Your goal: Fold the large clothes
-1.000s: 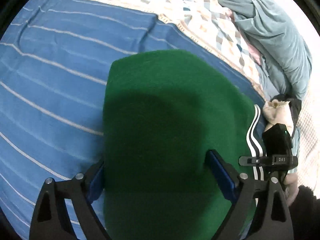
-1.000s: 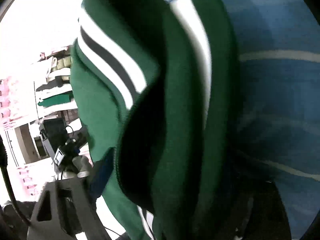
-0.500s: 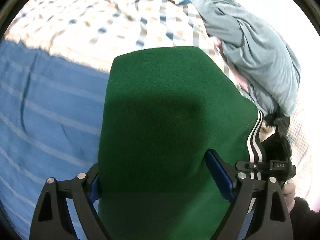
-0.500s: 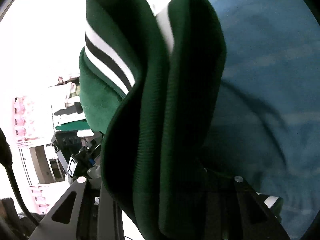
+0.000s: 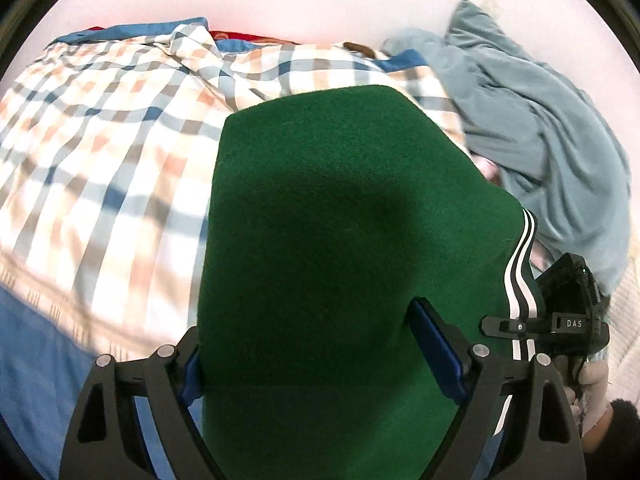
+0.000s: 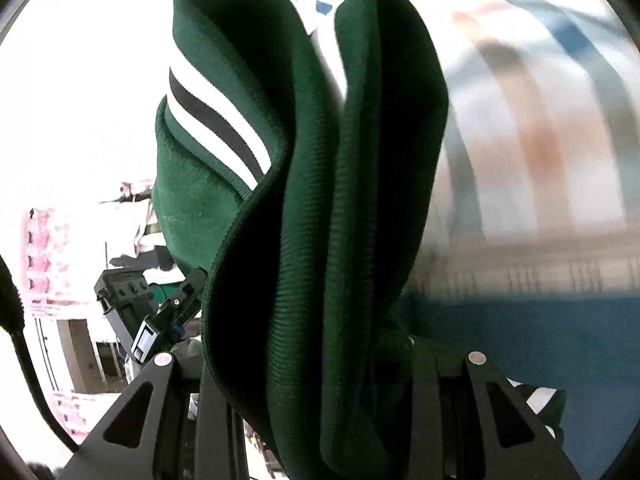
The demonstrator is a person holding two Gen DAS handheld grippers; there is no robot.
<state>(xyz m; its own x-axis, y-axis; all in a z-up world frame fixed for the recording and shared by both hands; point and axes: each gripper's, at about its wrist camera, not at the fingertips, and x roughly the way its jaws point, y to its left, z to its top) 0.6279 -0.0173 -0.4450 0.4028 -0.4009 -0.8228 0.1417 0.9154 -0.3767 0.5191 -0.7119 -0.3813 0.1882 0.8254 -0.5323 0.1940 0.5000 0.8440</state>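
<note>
Both clamped on green fleece garment (image 5: 340, 240): left gripper (image 5: 320, 344) pinching the flat panel, right gripper (image 6: 316, 360) closed on bunched ribbed hem. Lifted clear above plaid bedding (image 5: 100, 152), likely for carrying or laying flat.

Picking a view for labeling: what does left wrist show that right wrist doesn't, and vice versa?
Left wrist only: the grey-blue garment heaped at right, the whole spread of the plaid sheet, and the right gripper seen from outside, beside the striped trim.

Right wrist only: bunched ribbed folds of the garment up close, and blown-out room clutter at left.

Both: the green garment clamped in each view's own jaws, left gripper and right alike, its black-and-white stripes, and the blue bedding.
</note>
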